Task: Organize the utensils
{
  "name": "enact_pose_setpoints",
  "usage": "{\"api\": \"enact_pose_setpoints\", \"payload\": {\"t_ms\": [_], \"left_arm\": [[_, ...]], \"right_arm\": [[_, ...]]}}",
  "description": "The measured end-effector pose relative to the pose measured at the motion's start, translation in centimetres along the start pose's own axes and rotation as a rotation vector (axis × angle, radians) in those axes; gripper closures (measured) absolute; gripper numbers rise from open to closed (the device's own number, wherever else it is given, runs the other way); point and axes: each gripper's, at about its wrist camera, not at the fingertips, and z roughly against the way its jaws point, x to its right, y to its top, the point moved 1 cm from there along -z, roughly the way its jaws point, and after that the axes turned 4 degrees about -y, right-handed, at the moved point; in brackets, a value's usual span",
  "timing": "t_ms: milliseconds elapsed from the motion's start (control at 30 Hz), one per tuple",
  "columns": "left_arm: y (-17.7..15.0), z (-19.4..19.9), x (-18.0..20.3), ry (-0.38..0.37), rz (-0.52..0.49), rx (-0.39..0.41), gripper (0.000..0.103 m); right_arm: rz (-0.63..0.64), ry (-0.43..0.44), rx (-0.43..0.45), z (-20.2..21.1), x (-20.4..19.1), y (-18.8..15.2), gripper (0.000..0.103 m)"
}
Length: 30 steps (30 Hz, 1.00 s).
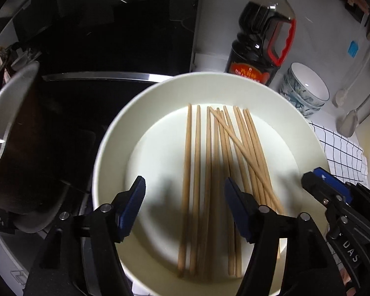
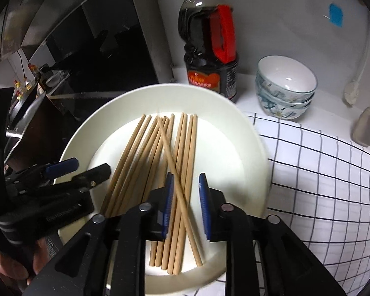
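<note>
Several wooden chopsticks (image 1: 196, 160) (image 2: 185, 148) lie roughly parallel on a white plate (image 1: 111, 148) (image 2: 246, 148), with one stick slanted across the others. My left gripper (image 1: 185, 185) hovers over the left sticks with its jaws wide open and nothing gripped. It also shows at the plate's left edge in the right wrist view (image 2: 90, 166). My right gripper (image 2: 186, 180) is over the right-hand sticks, its jaws a small way apart. The slanted stick and others pass below the gap, and the pads press on nothing. In the left wrist view the right gripper (image 1: 318, 175) reaches in from the right.
A dark soy sauce bottle (image 1: 259, 44) (image 2: 209, 56) and stacked patterned bowls (image 1: 305, 88) (image 2: 283, 86) stand behind the plate. A checked cloth (image 2: 320, 185) lies to its right. A black cooktop (image 1: 111, 37) and a dark pan (image 1: 24, 135) are to the left. Spoons (image 2: 365, 128) hang at the far right.
</note>
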Motion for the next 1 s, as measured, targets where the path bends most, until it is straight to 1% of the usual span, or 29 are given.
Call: {"api": "enact_pose_setpoints", "payload": {"t_ms": [33,67,100,233,300,533,600,833,1000], "left_arm": [[0.0,0.3,-0.1,0.002,0.005,0.001,0.030],[-0.1,0.6,-0.1,0.004,0.009,0.002,0.028],[-0.2,1.0,-0.2,0.006,0.015,0.005,0.025],[-0.5,2.1,-0.1,0.011,0.025,0.001,0.021],[-0.7,2.5,0.1,0.017,0.022,0.002,0.020],[-0.8,3.9,0.4,0.030,0.014,0.020,0.019],[-0.9,4.3,0.4,0.034,0.014,0.026,0.017],[-0.9,5.2,0.8,0.043,0.007,0.042,0.016],[-1.0,5.9,0.8,0.042,0.014,0.054,0.013]], "right_arm": [[-0.008,-0.002,0.003,0.5,0.2,-0.1,0.073],[-0.014,-0.003,0.004,0.8,0.3,-0.2,0.066],[-0.022,-0.002,0.006,1.2,0.5,-0.3,0.064],[-0.040,0.008,0.009,2.3,0.7,-0.8,0.064],[-0.043,0.008,0.008,2.8,0.7,-0.8,0.061],[-0.051,0.005,0.012,3.9,0.8,-0.9,0.060],[-0.047,0.004,0.014,4.2,0.7,-0.9,0.057],[-0.041,0.009,0.013,4.8,0.4,-1.0,0.056],[-0.034,0.009,0.015,5.2,0.3,-1.1,0.052]]}}
